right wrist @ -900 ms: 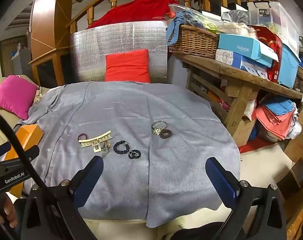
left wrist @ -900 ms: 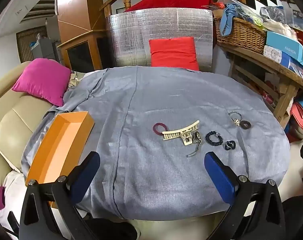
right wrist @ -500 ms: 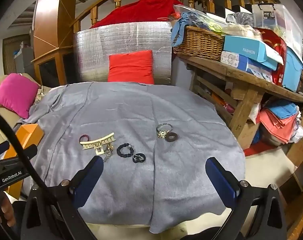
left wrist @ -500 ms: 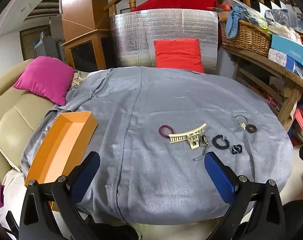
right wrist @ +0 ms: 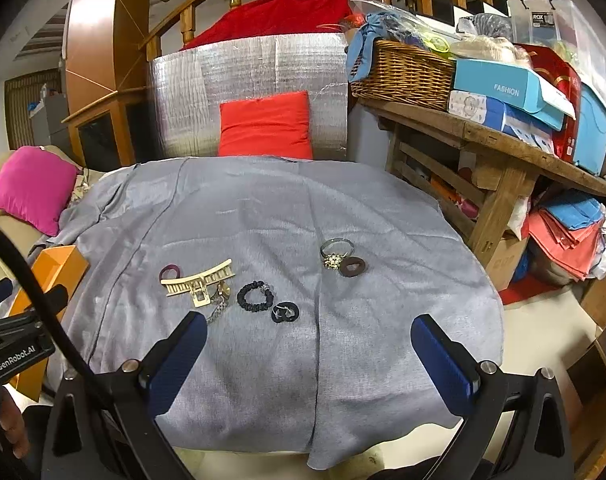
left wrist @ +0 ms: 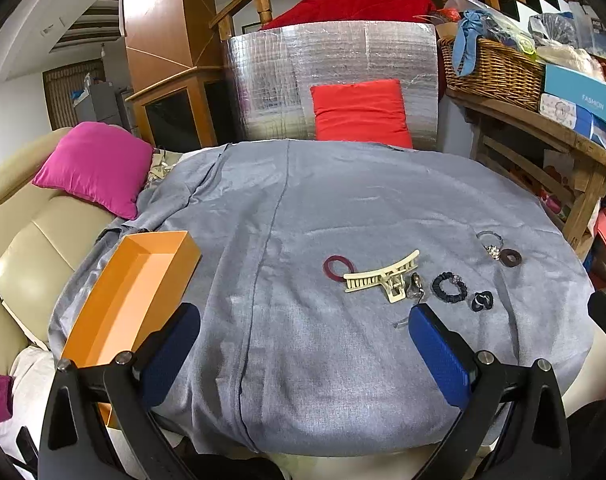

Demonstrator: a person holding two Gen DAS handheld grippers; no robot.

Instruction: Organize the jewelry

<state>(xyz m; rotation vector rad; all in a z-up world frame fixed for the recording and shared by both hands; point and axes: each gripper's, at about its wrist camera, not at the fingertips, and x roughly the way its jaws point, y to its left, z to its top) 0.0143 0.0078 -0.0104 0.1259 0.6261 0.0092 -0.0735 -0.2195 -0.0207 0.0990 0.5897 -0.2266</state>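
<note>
Jewelry and hair items lie on the grey cloth: a cream hair claw (left wrist: 383, 278) (right wrist: 199, 282), a maroon ring band (left wrist: 337, 268), a metal watch or chain (left wrist: 415, 286), a black beaded scrunchie (left wrist: 449, 288) (right wrist: 255, 297), a small black tie (left wrist: 482, 301) (right wrist: 285, 312), a silver ring bracelet (left wrist: 489, 242) (right wrist: 335, 252) and a brown disc (left wrist: 511, 258) (right wrist: 351, 267). An open orange box (left wrist: 131, 296) (right wrist: 59, 266) sits at the left. My left gripper (left wrist: 305, 340) is open and empty, short of the items. My right gripper (right wrist: 309, 344) is open and empty too.
The grey cloth (left wrist: 303, 208) covers a round table. A beige sofa with a pink cushion (left wrist: 97, 166) stands at the left. A red cushion (left wrist: 361, 110) leans on a silver panel behind. A cluttered wooden shelf (right wrist: 483, 132) is at the right.
Both grippers have drifted slightly, so the table scene has shifted a little in both views. Nothing on the cloth has moved and both grippers stay open.
</note>
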